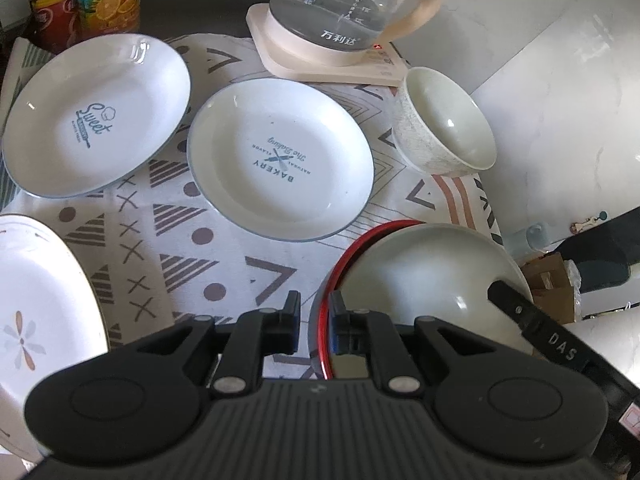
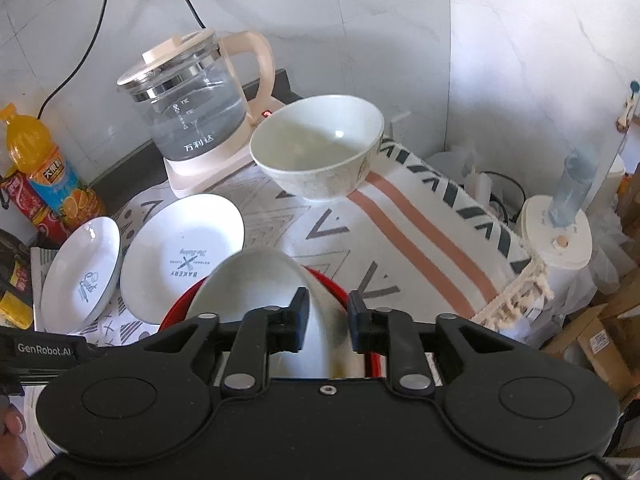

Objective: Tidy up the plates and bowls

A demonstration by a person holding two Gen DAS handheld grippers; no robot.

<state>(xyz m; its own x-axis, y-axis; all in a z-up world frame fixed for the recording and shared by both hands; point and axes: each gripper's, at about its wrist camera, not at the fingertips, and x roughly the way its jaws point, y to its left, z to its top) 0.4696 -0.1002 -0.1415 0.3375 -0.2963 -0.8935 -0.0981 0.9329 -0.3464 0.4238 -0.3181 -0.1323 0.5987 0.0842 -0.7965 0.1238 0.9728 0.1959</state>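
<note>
Nearest, a pale bowl (image 2: pixel 256 280) nests inside a red-rimmed bowl (image 1: pixel 334 280) on the patterned cloth (image 1: pixel 168 240). The left gripper (image 1: pixel 315 312) straddles the red rim and the right gripper (image 2: pixel 328 308) the pale wall; both look slack, pads clear. Glazed ceramic: stiff, slippery, breakable, so pinch rims. Beyond lie the Bakery plate (image 1: pixel 280 160), the Sweet plate (image 1: pixel 96 116) and another bowl (image 1: pixel 444 124).
</note>
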